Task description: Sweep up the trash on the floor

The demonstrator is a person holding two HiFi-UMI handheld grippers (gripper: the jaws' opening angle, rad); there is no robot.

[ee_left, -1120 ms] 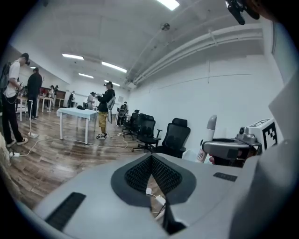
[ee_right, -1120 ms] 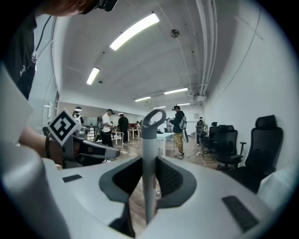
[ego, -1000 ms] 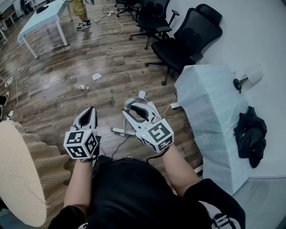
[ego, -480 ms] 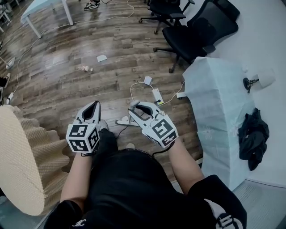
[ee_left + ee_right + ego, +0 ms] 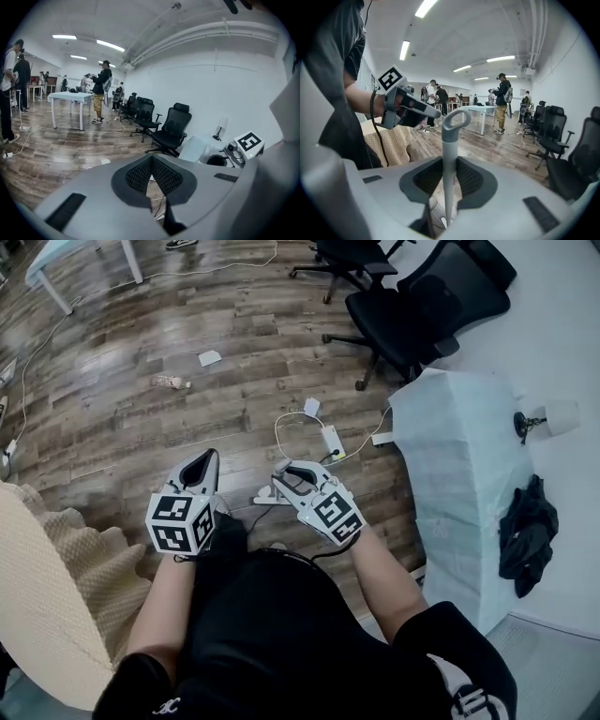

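two grippers held over a wooden floor (image 5: 112, 427)
right gripper (image 5: 289, 474) clamped on grey loop-ended handle (image 5: 449, 159), left gripper (image 5: 204, 463) closed, empty; paper scrap (image 5: 209, 358) and crumpled wrapper (image 5: 171, 382) well ahead

— Any words or numbers to read?
— None. Only black-and-white square markers on the left cube (image 5: 175, 524) and the right cube (image 5: 337, 515). White print on the sleeve (image 5: 466, 699), at five o'clock, is too small to read.

Office (swivel chairs (image 5: 412, 310); desk (image 5: 70, 97))
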